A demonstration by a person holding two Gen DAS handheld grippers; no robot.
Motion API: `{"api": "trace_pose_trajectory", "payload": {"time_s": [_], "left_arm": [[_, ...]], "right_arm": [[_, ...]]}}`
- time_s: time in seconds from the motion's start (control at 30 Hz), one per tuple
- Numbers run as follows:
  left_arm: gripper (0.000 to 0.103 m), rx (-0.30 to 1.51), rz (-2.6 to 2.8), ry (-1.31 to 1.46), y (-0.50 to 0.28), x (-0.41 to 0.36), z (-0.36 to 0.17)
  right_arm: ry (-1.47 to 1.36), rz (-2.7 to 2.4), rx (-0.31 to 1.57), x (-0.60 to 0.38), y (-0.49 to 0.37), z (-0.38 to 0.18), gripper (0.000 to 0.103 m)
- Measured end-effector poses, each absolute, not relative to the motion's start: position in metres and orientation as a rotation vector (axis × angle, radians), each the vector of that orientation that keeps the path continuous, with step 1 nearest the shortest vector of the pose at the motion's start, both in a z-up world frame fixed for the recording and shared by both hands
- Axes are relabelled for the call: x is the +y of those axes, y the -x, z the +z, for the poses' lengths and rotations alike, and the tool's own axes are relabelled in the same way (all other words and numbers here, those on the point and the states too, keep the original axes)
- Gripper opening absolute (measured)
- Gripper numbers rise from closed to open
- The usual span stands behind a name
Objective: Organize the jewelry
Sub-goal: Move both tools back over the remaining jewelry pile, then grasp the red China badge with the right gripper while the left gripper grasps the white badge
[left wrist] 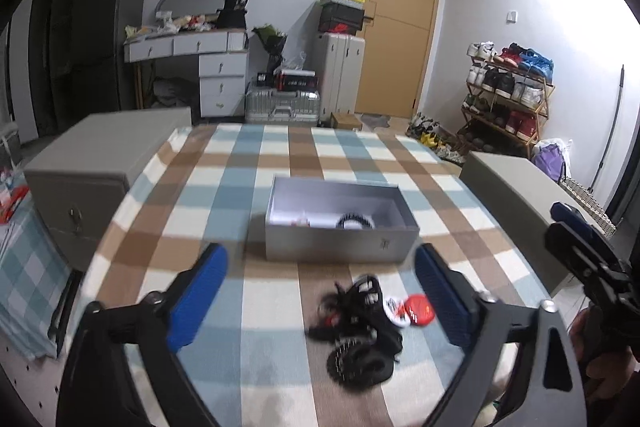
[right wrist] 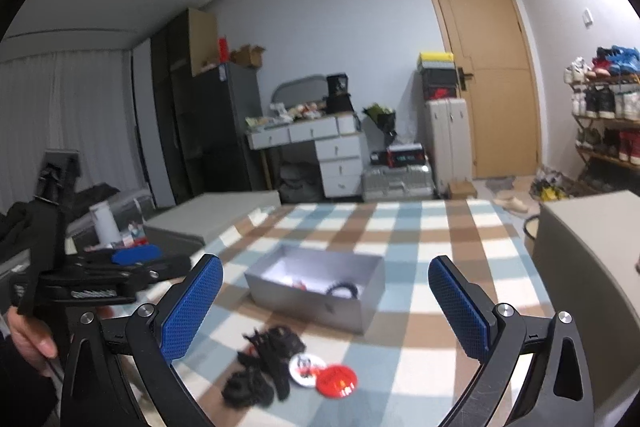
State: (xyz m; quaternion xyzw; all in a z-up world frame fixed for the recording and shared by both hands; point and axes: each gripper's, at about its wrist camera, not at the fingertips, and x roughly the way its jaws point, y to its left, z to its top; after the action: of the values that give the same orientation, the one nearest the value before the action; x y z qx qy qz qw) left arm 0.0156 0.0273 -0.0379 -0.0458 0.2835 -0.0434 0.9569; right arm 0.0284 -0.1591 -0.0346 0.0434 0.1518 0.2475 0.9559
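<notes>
- Left wrist view: my left gripper has its jaws spread wide, holding nothing, above a tangled heap of black beaded jewelry.
- Beside the heap lie a white round badge and a red round badge, touching, on the plaid-covered desk.
- My right gripper is likewise wide open and empty.
- Farther off sits an open grey rectangular box with a black bracelet inside.

Right hand-held gripper hangs wide apart above black jewelry pile, grey box beyond.
</notes>
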Motion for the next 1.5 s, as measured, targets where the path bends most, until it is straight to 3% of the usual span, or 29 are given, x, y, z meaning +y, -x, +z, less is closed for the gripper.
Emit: {"api": "trace_pose_trajectory", "payload": {"time_s": [0.5, 0.7, 0.9, 1.1, 1.2, 1.3, 1.5], "left_arm": [[0.100, 0.680, -0.054, 0.088, 0.006, 0.039, -0.074], [0.100, 0.751, -0.080, 0.122, 0.003, 0.044, -0.091], [0.100, 0.786, -0.079, 0.141, 0.006, 0.047, -0.098], [0.100, 0.786, -0.077, 0.159, 0.012, 0.053, -0.097], [0.100, 0.785, -0.077, 0.165, 0.014, 0.056, -0.097], [0.100, 0.786, -0.075, 0.173, 0.016, 0.059, -0.098], [0.100, 0.792, -0.078, 0.187, 0.016, 0.062, -0.100]], "right_arm": [[-0.062, 0.533, 0.640, -0.150, -0.056, -0.116, 0.102], [-0.027, 0.555, 0.698, -0.142, -0.066, -0.127, 0.094], [0.026, 0.567, 0.738, -0.132, -0.076, -0.136, 0.093], [0.096, 0.582, 0.804, -0.117, -0.086, -0.145, 0.075], [0.140, 0.584, 0.828, -0.110, -0.086, -0.149, 0.061], [0.167, 0.576, 0.826, -0.107, -0.085, -0.149, 0.060], [0.235, 0.552, 0.827, -0.100, -0.088, -0.149, 0.049]]}}
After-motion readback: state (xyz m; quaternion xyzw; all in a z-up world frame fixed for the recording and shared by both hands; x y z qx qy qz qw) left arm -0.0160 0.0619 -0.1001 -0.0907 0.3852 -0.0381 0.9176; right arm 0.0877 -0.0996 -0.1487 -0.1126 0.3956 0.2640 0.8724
